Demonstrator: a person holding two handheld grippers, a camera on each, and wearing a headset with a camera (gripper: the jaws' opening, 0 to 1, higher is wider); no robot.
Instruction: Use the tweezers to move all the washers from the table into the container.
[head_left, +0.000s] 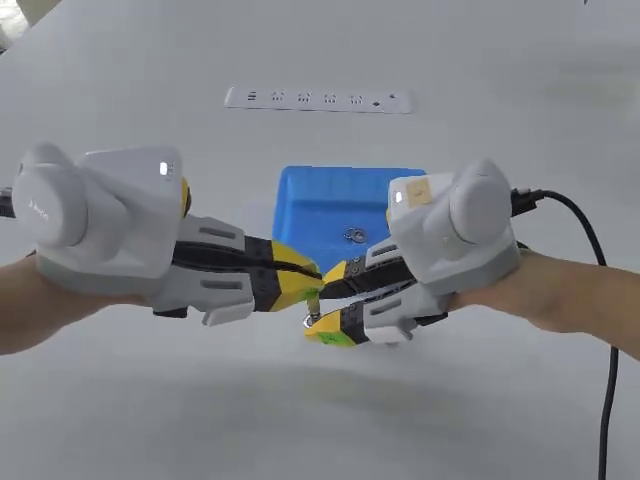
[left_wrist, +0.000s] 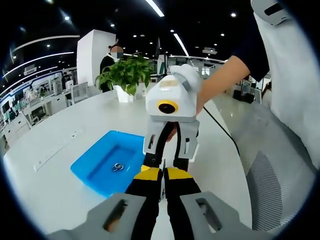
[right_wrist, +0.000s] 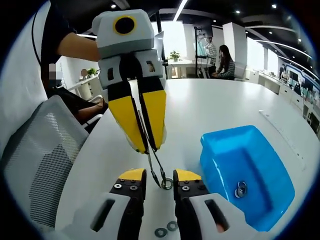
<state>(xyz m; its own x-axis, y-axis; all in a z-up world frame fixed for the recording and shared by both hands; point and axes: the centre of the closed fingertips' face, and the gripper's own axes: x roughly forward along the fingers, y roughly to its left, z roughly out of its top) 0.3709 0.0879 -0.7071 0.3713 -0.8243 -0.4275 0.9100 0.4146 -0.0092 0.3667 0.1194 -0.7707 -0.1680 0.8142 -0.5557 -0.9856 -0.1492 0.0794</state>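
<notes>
My left gripper (head_left: 300, 283) comes in from the left, shut on thin metal tweezers (right_wrist: 152, 160). The tweezers' tips pinch a small steel washer (right_wrist: 166, 184). My right gripper (head_left: 335, 303) faces it from the right, with its yellow-tipped jaws a little apart on either side of the tweezer tips and the washer. The blue container (head_left: 310, 200) lies just beyond the two grippers, with a couple of washers (head_left: 354, 236) on its floor. Two loose washers (right_wrist: 166, 229) rest on the white table under my right gripper (right_wrist: 160, 176).
A white power strip (head_left: 318, 99) lies on the table beyond the container. A black cable (head_left: 600, 300) trails from the right gripper down the right side. A mesh office chair (right_wrist: 45, 165) stands at the table's near edge. A potted plant (left_wrist: 127, 75) sits at the far end.
</notes>
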